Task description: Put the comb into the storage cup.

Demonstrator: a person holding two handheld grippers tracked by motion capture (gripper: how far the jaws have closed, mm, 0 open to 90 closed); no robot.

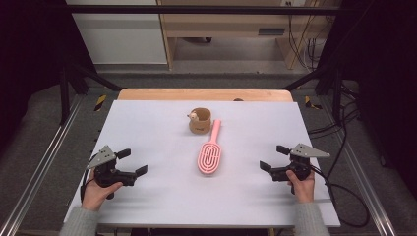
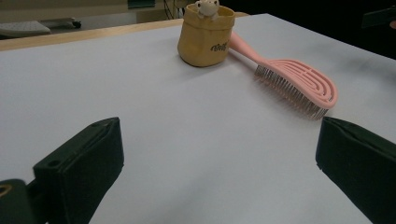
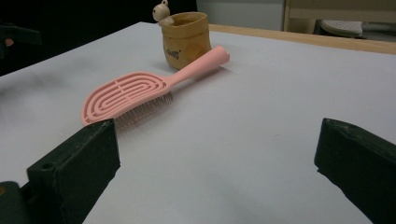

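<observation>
- I see the pink hairbrush (image 1: 210, 153) lying flat near the middle of the white surface (image 1: 147, 123), a little toward the far edge.
- Its long axis runs almost straight from the near edge to the far edge, leaning slightly right as it goes back.
- The handle points at the far edge; the oval slotted head points back toward me.
- The handle tip lies just beside the small tan cup (image 1: 200, 121), on the cup's right; I cannot tell whether they touch.
- The bristles face down onto the surface.
- My left tongs (image 1: 132, 162) sit near the near-left corner, spread wide with nothing between them.
- My right tongs (image 1: 274, 157) sit toward the right edge, spread wide too, holding nothing.
- Both tongs are well apart from the brush.
</observation>
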